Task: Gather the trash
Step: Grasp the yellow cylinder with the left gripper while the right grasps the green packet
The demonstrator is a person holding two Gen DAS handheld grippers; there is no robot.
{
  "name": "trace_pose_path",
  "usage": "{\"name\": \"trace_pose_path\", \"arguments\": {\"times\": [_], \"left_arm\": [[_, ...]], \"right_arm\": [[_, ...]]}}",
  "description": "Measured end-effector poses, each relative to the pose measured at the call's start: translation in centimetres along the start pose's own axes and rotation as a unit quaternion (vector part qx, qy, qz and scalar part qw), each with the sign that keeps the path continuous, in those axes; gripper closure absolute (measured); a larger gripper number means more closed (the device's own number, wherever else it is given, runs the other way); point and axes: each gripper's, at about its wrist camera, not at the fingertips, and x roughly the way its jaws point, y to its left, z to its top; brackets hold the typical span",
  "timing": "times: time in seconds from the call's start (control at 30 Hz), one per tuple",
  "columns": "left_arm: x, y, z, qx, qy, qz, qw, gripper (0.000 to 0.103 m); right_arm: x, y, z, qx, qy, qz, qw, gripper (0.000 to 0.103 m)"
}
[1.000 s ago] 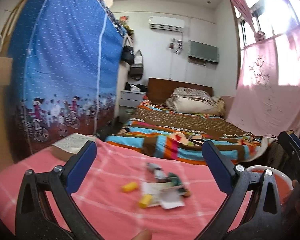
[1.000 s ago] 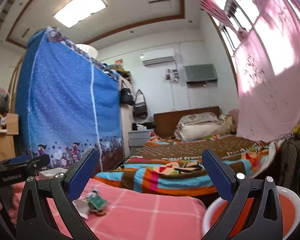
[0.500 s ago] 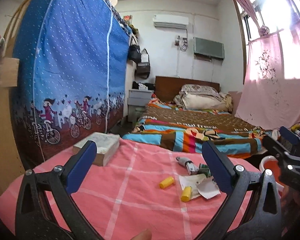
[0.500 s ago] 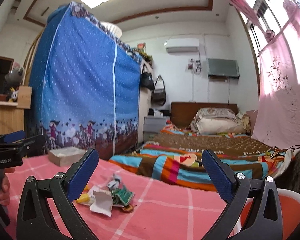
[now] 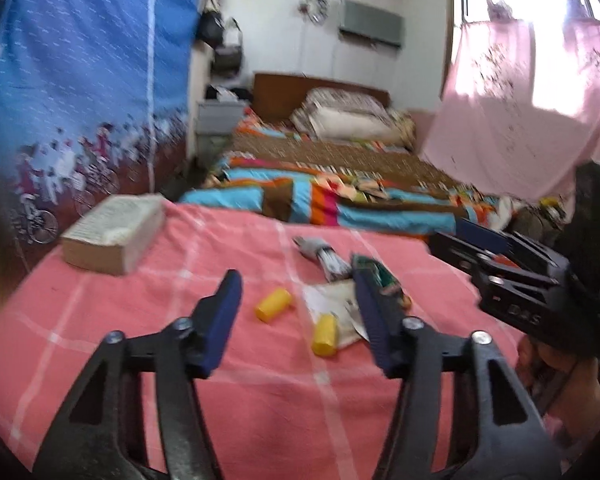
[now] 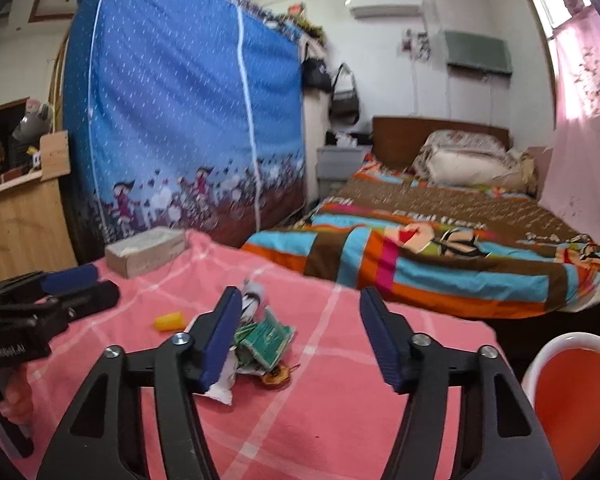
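Observation:
A small pile of trash lies on the pink checked cloth [image 5: 260, 400]: two yellow caps [image 5: 273, 304] [image 5: 324, 334], white paper scraps [image 5: 332, 300], a green wrapper [image 6: 269, 335], a grey-white wrapper [image 5: 324, 256] and a brown scrap [image 6: 276, 379]. My left gripper [image 5: 298, 316] is open and empty, just short of the yellow caps. My right gripper [image 6: 300, 336] is open and empty, its fingers either side of the green wrapper, above it. Each gripper shows in the other's view [image 5: 512, 272] [image 6: 40, 300].
A white bin with an orange liner [image 6: 580, 392] stands at the right, beside the table. A tissue box [image 5: 114, 234] sits at the table's far left corner. Beyond are a bed with a striped blanket [image 6: 440, 248] and a blue fabric wardrobe [image 6: 180, 120].
Both grippers have tilted down and moved closer to the trash pile, and their jaws have narrowed. The right gripper has come in over the table from the right.

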Motion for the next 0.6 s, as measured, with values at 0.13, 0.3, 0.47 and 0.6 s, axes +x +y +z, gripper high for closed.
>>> {"name": "trace_pose_path", "arguments": {"times": [0.13, 0.3, 0.47, 0.6], "left_arm": [[1.3, -0.6, -0.1, 0.010, 0.041, -0.019, 0.9990, 0.023], [2.8, -1.3, -0.5, 0.019, 0.086, -0.029, 0.9957, 0.031], [3.8, -1.2, -0.8, 0.013, 0.120, -0.035, 0.9921, 0.037], [4.4, -1.0, -1.0, 0.007, 0.137, -0.033, 0.9901, 0.043]], "right_arm": [[1.7, 0.8, -0.3, -0.020, 0.044, 0.011, 0.999, 0.055], [3.6, 0.8, -0.4, -0.013, 0.090, 0.032, 0.995, 0.059], [4.8, 0.4, -0.6, 0.006, 0.122, 0.055, 0.991, 0.059], [5.3, 0.1, -0.7, 0.013, 0.137, 0.063, 0.988, 0.059]]}}
